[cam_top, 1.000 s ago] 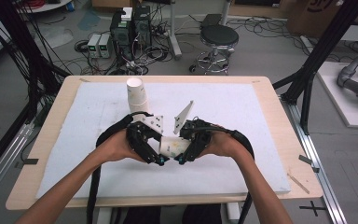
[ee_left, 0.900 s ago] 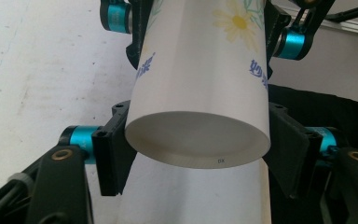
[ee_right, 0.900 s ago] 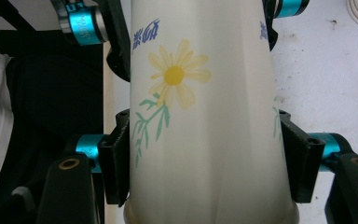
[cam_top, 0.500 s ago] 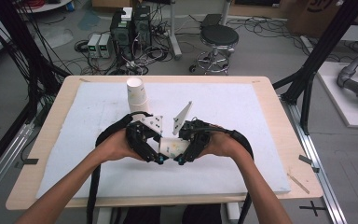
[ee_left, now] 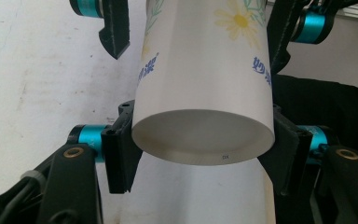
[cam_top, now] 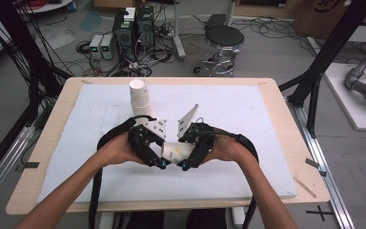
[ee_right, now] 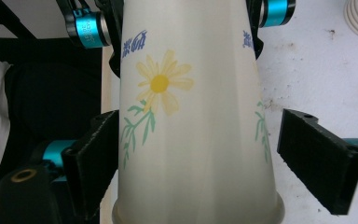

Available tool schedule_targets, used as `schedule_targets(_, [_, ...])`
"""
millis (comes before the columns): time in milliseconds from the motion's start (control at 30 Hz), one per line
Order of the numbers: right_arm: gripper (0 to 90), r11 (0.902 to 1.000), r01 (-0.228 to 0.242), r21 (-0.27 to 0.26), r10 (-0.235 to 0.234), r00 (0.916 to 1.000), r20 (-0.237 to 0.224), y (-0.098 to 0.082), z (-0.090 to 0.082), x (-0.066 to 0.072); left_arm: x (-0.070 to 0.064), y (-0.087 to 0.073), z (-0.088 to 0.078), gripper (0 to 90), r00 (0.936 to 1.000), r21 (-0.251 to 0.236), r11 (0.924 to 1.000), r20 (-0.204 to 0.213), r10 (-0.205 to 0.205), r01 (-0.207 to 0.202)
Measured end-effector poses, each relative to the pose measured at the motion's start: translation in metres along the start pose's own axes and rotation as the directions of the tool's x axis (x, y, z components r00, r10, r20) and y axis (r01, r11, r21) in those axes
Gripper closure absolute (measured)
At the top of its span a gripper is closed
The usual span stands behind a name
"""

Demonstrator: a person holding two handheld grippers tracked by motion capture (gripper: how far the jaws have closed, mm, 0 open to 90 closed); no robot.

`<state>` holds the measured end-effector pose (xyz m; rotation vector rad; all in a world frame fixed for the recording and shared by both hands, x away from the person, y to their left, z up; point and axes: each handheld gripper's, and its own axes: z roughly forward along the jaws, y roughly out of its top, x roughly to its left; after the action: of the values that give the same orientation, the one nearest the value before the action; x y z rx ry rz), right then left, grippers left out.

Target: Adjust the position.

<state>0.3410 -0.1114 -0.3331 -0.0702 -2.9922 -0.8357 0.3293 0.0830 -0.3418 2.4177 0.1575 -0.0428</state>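
Since a moment ago little has shifted: your left gripper still clamps the base of the white daisy-printed paper cup above the table's middle, while your right gripper stands open around its rim end, suggesting a handover.

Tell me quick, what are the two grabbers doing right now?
Left gripper: shut on the paper cup, near its base.
Right gripper: open around the cup's rim end, one side clearly apart.

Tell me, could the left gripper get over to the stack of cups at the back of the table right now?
Probably not yet: the left gripper is shut on the daisy cup. The path to the cup stack looks open.
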Motion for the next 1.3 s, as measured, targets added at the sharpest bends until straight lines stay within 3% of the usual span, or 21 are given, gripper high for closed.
schedule_targets(200, [13.6,0.9997,0.002,-0.025,-0.002,0.9999,0.011,-0.002,-0.004,0.000,0.000,0.000,0.000,36.9,0.9999,0.009,0.9999,-0.006,0.010,-0.010])
schedule_targets(333, [13.6,0.9970,-0.005,-0.077,0.006,0.9999,0.012,-0.004,-0.010,0.001,0.000,-0.006,-0.001,36.8,0.9999,-0.013,0.9999,-0.013,-0.003,0.002])
schedule_targets(467, [13.6,0.9894,-0.012,-0.144,0.014,0.9998,0.014,-0.010,-0.018,0.002,-0.001,-0.020,-0.002,36.8,0.9993,-0.082,0.9962,-0.020,-0.030,0.028])
schedule_targets(633, [13.6,0.9756,-0.025,-0.218,0.030,0.9994,0.020,-0.020,-0.026,0.004,-0.004,-0.037,-0.008,36.8,0.9987,-0.187,0.9816,-0.024,-0.044,0.039])
schedule_targets(667, [13.6,0.9684,-0.029,-0.248,0.035,0.9992,0.017,-0.023,-0.028,0.004,-0.005,-0.039,-0.008,36.7,0.9984,-0.204,0.9780,-0.026,-0.051,0.044])
schedule_targets(733, [13.7,0.9555,-0.036,-0.293,0.041,0.9991,0.009,-0.028,-0.030,0.004,-0.006,-0.045,-0.009,36.6,0.9978,-0.259,0.9643,-0.018,-0.064,0.057])
schedule_targets(833, [13.8,0.9336,-0.040,-0.356,0.048,0.9987,0.015,-0.036,-0.031,0.005,-0.008,-0.053,-0.011,36.6,0.9963,-0.353,0.9327,-0.015,-0.085,0.074])
schedule_targets(933, [14.1,0.9160,-0.051,-0.398,0.061,0.9981,0.012,-0.045,-0.031,0.006,-0.009,-0.060,-0.012,36.6,0.9951,-0.416,0.9055,-0.012,-0.098,0.084])
schedule_targets(1033, [14.2,0.8914,-0.054,-0.450,0.064,0.9979,0.008,-0.055,-0.029,0.007,-0.010,-0.068,-0.013,36.6,0.9934,-0.484,0.8696,-0.006,-0.114,0.097])
schedule_targets(1067, [14.2,0.8838,-0.057,-0.464,0.072,0.9973,0.013,-0.058,-0.028,0.008,-0.010,-0.071,-0.013,36.6,0.9930,-0.507,0.8561,-0.003,-0.118,0.100])
schedule_targets(1100, [14.3,0.8756,-0.067,-0.478,0.082,0.9966,0.010,-0.061,-0.027,0.008,-0.010,-0.073,-0.013,36.6,0.9924,-0.536,0.8376,0.005,-0.123,0.107])
schedule_targets(1133, [14.3,0.8643,-0.071,-0.498,0.083,0.9966,0.002,-0.064,-0.025,0.008,-0.011,-0.076,-0.012,36.6,0.9920,-0.560,0.8215,0.008,-0.126,0.109])
schedule_targets(1267, [14.3,0.8179,-0.084,-0.569,0.094,0.9955,-0.012,-0.074,-0.019,0.010,-0.013,-0.082,-0.009,36.6,0.9906,-0.621,0.7750,0.017,-0.136,0.117])
schedule_targets(1300, [14.3,0.8058,-0.088,-0.586,0.100,0.9949,-0.012,-0.076,-0.016,0.010,-0.014,-0.083,-0.008,36.6,0.9904,-0.624,0.7722,0.021,-0.137,0.120])
